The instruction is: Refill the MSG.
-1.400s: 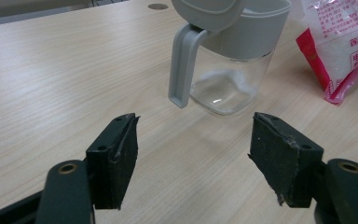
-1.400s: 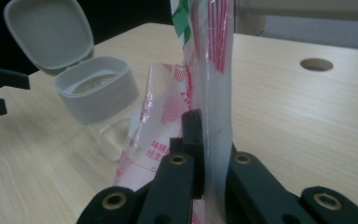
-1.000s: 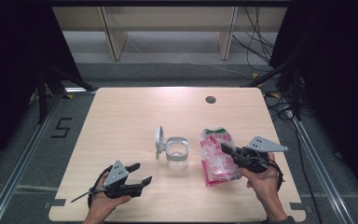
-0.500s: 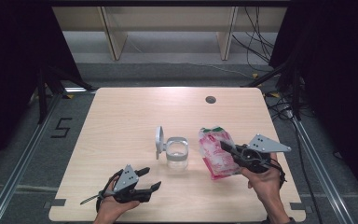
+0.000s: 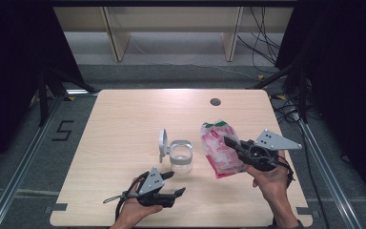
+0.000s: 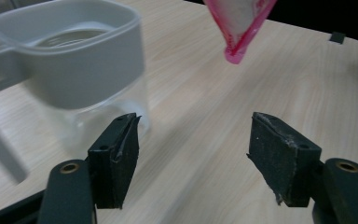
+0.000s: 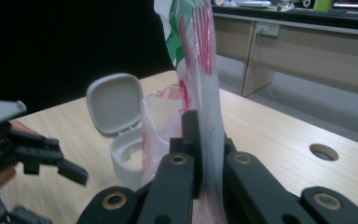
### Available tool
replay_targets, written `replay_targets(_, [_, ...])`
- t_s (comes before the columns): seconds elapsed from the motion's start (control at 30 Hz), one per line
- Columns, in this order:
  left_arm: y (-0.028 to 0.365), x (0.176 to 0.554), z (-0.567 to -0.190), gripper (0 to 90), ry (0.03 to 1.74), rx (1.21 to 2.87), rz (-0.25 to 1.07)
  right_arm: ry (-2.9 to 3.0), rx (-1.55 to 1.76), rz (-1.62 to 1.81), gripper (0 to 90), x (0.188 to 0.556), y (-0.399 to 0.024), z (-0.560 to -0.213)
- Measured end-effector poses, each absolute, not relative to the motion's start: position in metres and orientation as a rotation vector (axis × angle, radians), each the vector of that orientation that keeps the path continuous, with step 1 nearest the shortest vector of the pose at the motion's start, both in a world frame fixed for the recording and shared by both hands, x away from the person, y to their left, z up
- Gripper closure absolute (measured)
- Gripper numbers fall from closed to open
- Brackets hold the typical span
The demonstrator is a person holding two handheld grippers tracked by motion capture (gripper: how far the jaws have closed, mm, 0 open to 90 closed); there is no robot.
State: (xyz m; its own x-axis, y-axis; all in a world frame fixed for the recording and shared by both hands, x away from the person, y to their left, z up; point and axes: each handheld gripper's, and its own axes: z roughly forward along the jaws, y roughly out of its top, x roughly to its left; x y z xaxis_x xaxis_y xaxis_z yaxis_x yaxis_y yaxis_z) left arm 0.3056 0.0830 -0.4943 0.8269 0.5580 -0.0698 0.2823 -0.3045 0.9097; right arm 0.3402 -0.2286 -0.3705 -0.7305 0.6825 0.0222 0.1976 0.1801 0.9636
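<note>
Right gripper view shows the right gripper (image 7: 199,154) pinching the bag (image 7: 196,84).

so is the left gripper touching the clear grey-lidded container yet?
Apart. The left gripper view shows the left gripper open, bare table between its jaws, container beyond them.

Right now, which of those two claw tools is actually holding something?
The right gripper: its jaws are shut on the pink plastic bag, lifting it beside the open clear container. The left gripper has its jaws spread apart, holding nothing.
</note>
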Motion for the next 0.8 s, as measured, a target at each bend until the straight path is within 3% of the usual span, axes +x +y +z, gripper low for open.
replay_targets(0.4, [0.030, 0.311, -0.496, 30.4, 0.592, 1.896, 0.314, 2.061, 0.727, 1.619, 90.0, 0.334, -0.210, -0.352])
replay_targets(0.8, [0.016, 0.314, -0.497, 31.5, 0.584, 1.912, 0.354, 2.062, 0.706, 1.636, 90.0, 0.331, -0.198, -0.351])
